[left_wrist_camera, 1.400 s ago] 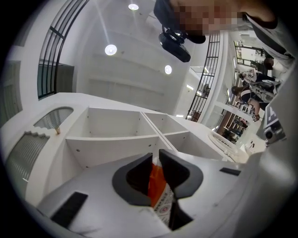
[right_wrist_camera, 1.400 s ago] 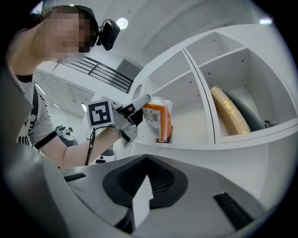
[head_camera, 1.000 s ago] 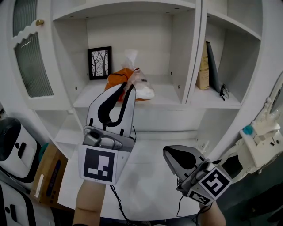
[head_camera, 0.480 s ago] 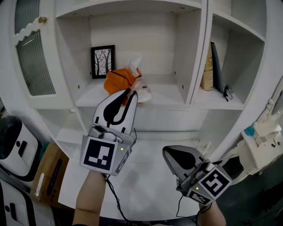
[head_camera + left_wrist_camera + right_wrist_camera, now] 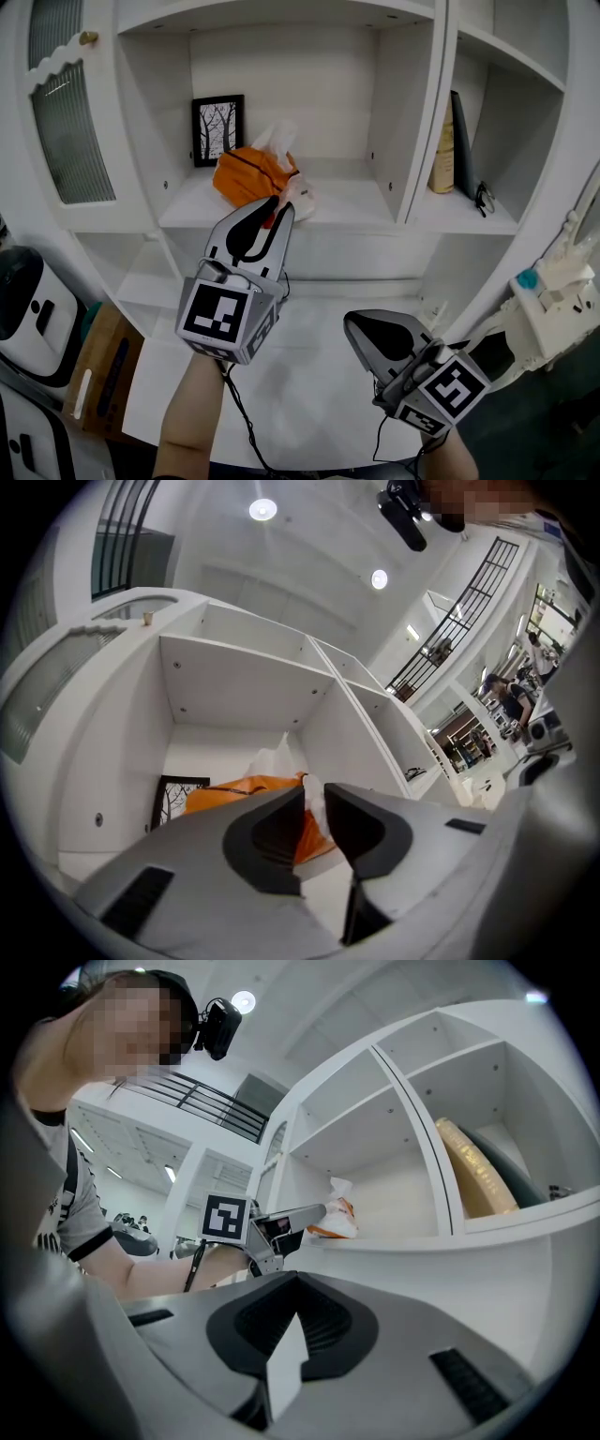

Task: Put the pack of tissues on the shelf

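The pack of tissues (image 5: 246,175), orange with crinkled clear-white wrap, lies on the white shelf (image 5: 349,202) beside a framed picture. My left gripper (image 5: 284,202) points up at the shelf's front edge, its tips at the pack's near right end. In the left gripper view the jaws of this gripper (image 5: 314,803) are opening; the pack's (image 5: 239,794) white wrap shows in the gap and the pads do not press it. My right gripper (image 5: 351,322) hangs low at the right, shut and empty, its jaws (image 5: 298,1283) meeting. From there the pack (image 5: 330,1222) shows on the shelf.
A framed tree picture (image 5: 217,130) leans at the back of the same shelf. Books (image 5: 447,141) and glasses (image 5: 480,197) fill the compartment to the right. A glass cabinet door (image 5: 66,122) stands left, a cardboard box (image 5: 98,370) and a white appliance (image 5: 28,309) below it.
The pack has gone from the left gripper's tips onto the shelf, now further left. The left gripper has drawn back and down a little. The right gripper has not moved.
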`<state>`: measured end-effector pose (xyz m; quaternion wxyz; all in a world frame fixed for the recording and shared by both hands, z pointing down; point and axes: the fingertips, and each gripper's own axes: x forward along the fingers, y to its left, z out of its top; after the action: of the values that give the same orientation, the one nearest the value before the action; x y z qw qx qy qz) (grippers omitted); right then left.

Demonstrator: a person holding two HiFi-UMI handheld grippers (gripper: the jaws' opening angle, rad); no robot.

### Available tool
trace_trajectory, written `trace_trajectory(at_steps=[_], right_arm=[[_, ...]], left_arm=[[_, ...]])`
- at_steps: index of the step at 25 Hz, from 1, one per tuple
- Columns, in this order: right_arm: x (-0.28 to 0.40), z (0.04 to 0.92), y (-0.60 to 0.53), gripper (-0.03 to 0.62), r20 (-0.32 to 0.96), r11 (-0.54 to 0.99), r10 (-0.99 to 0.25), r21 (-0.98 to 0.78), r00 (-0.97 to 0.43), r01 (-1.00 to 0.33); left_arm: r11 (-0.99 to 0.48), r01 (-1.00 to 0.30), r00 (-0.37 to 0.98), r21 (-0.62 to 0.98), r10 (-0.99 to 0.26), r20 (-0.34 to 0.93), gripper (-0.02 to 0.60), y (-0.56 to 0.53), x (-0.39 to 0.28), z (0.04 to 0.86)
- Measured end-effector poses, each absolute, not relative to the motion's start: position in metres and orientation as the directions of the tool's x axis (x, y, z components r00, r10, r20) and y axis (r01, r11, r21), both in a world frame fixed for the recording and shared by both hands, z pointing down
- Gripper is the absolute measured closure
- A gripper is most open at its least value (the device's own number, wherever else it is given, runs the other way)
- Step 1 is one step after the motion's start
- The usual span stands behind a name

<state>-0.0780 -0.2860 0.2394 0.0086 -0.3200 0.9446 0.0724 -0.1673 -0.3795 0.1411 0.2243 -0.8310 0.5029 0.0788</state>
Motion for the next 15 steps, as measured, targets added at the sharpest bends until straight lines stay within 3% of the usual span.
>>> trace_trajectory(at_steps=[7, 15], right_arm=[[-0.077, 0.240, -0.286, 0.582, -0.063, 0.775, -0.616, 0.132, -0.785, -0.618], [-0.075, 0.240, -0.283, 0.582, -0.064, 0.767, -0.625, 0.133, -0.778, -0.627]], left_arm=[[-0.407, -0.877, 0.474, -0.254, -0.821, -0.319, 0.469, -0.396, -0.172, 0.151], [-0.406, -0.878, 0.472, -0.253, -0.822, -0.318, 0.412, -0.395, -0.173, 0.146]])
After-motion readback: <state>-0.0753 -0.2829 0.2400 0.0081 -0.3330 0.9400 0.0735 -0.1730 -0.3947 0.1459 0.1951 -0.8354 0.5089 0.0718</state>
